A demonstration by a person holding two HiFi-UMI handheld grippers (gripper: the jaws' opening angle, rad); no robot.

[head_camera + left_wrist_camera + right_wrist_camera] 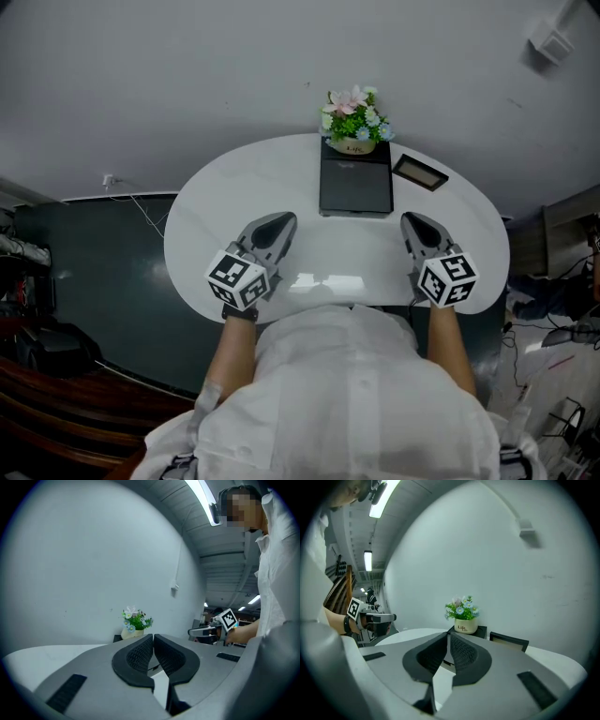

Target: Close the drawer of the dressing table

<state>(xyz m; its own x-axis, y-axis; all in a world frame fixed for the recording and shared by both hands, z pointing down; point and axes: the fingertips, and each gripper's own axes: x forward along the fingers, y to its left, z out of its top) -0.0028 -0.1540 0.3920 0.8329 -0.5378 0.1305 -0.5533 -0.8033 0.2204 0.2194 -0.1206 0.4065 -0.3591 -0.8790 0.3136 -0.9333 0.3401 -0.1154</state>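
Left gripper point(286, 223), right gripper point(413, 222): jaws clenched, empty, above dressing table point(234, 187) front edge; drawer unseen.

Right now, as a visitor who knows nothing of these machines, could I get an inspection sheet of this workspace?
Surface: white table top, oval, mostly bare.
Job's things: drawer not in view; the person's white shirt hides the table's near edge.
Clutter: flower pot stands on a dark box; a dark frame lies to its right.
Grippers: left gripper and right gripper hover over the near side, jaws together, nothing between them.
Cables: thin white cable at the left by the wall; more at the right on the floor.
Surroundings: plain light wall, dark floor.
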